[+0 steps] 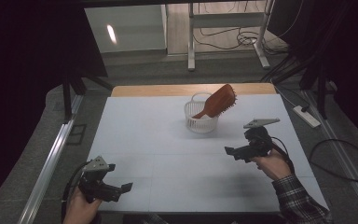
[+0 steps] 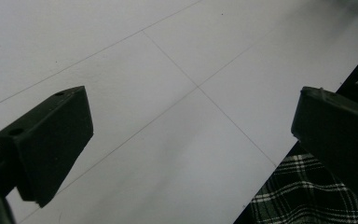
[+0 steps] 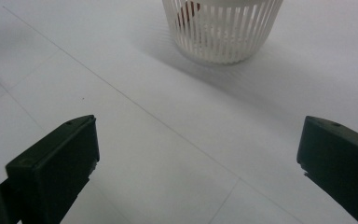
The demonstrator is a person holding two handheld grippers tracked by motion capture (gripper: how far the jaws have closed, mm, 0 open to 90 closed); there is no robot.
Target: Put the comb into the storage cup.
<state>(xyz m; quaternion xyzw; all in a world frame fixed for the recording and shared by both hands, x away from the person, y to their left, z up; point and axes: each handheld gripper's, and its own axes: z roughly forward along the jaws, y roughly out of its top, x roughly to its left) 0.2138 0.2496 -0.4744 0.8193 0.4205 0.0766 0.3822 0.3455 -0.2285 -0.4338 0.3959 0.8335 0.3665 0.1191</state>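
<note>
While the hairbrush (image 1: 218, 101) sits in the basket (image 1: 196, 122), both grippers gape wide, empty

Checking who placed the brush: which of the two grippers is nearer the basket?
The right gripper; the basket shows just ahead of its open jaws. The left gripper sits at the near edge.

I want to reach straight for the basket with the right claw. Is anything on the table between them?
Nothing visible. Bare white table lies between the open right claw and the white slatted basket, which holds the brown hairbrush.
</note>
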